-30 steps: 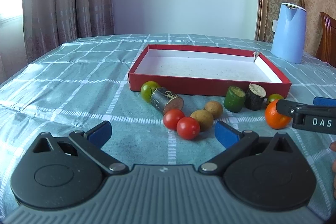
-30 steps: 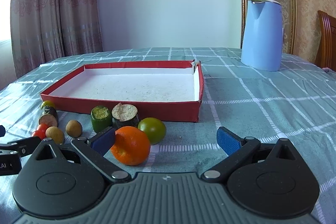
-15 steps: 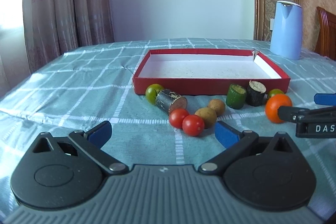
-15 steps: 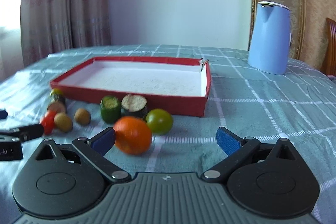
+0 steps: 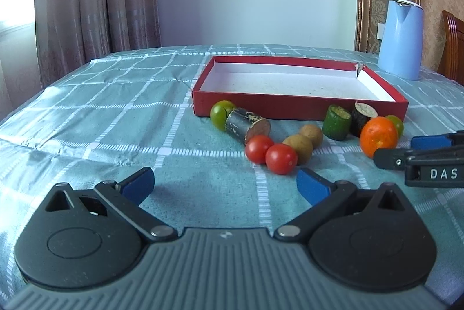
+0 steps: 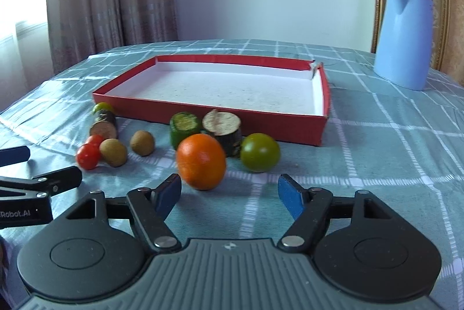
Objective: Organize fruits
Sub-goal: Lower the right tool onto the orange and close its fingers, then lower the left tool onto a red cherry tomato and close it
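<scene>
two grippers hover low over the checked cloth on the near side of the red box. the right gripper is closing its blue pads; the orange sits on the cloth just ahead of the tips, toward the left pad, and neither pad presses on it. the left gripper stands with its jaws wide apart and nothing between them, the nearer red tomato lying just beyond its right pad.

all the produce lies outside the red box, along its near wall. the orange is in front of that wall near the box's right end, with a green tomato just beside it on the right and two cut stubs behind it, one green, one dark. two brown fruits and two red tomatoes lie farther left and farther out from the wall. a dark cylinder and a green fruit lie by the box's near left corner. a blue kettle stands beyond the box's right far corner, well apart.
</scene>
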